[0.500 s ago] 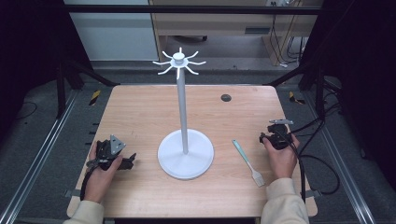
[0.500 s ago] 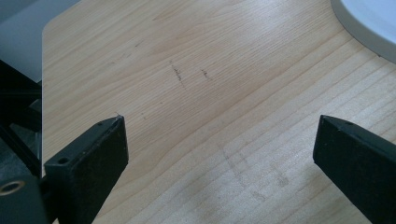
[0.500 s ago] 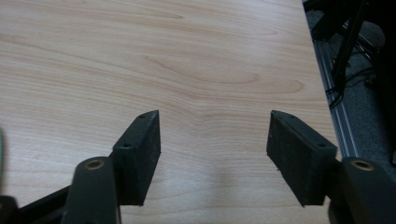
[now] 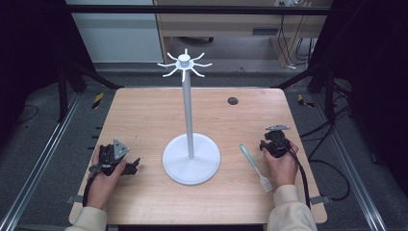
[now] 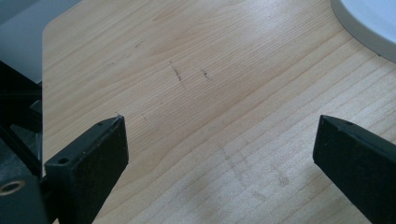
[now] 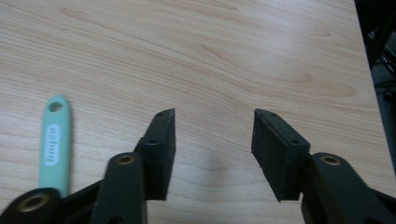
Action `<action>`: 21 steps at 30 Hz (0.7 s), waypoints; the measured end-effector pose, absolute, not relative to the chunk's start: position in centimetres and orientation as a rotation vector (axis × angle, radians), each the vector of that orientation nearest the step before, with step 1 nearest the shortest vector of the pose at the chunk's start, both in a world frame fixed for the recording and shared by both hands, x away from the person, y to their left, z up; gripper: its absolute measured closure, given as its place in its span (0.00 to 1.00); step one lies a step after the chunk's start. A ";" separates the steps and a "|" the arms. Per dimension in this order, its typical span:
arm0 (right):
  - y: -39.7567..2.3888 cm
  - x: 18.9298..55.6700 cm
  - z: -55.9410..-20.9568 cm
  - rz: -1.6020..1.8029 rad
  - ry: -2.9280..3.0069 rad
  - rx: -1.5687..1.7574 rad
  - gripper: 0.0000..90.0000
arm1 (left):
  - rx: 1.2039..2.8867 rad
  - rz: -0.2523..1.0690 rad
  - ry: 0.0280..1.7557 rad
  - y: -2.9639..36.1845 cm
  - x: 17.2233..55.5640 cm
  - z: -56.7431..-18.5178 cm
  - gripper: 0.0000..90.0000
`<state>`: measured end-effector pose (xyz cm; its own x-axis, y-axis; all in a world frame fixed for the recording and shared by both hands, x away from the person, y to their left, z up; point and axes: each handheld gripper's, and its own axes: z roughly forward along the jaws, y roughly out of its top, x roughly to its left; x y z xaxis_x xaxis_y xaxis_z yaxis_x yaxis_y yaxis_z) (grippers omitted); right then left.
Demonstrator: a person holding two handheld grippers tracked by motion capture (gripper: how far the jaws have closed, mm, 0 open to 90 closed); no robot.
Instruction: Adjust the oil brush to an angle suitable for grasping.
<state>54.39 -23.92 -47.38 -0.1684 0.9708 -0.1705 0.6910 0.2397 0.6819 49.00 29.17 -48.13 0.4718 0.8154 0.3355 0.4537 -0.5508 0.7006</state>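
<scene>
Nothing was gripped yet. The right hand-held gripper (image 4: 275, 139) stood half open and empty, just right of the green-handled brush (image 4: 255, 167) lying right of the white hook stand (image 4: 191, 156); the left hand-held gripper (image 4: 126, 166) rested wide open. Next, I judged, the right must shift onto the handle.

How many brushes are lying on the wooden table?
1. The brush, with a mint green handle, lies flat on the table between the white stand's base and the right tongs, not held.

The high view looks forward and down over the table (image 4: 144, 115); both gripper views skim its wood closely.
</scene>
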 end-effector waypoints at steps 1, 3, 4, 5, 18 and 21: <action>-23.7 54.4 -47.4 0.623 1.933 1.511 0.58 | 2.196 0.902 1.050 29.2 49.0 -48.1 0.04; -23.6 54.4 -47.3 0.635 1.934 1.505 0.62 | 2.199 0.901 1.046 29.1 49.0 -48.1 0.03; -23.5 54.4 -47.3 0.638 1.939 1.495 0.64 | 2.200 0.899 1.045 29.1 49.0 -48.1 0.04; -23.5 54.4 -47.3 0.637 1.944 1.486 0.65 | 2.201 0.900 1.044 29.1 49.0 -48.1 0.04; -22.6 54.1 -47.3 0.695 2.081 1.452 0.94 | 2.210 0.895 1.036 28.9 49.0 -48.2 0.03; -22.0 54.2 -47.4 0.728 2.121 1.443 1.00 | 2.212 0.892 1.038 29.0 49.0 -48.2 0.03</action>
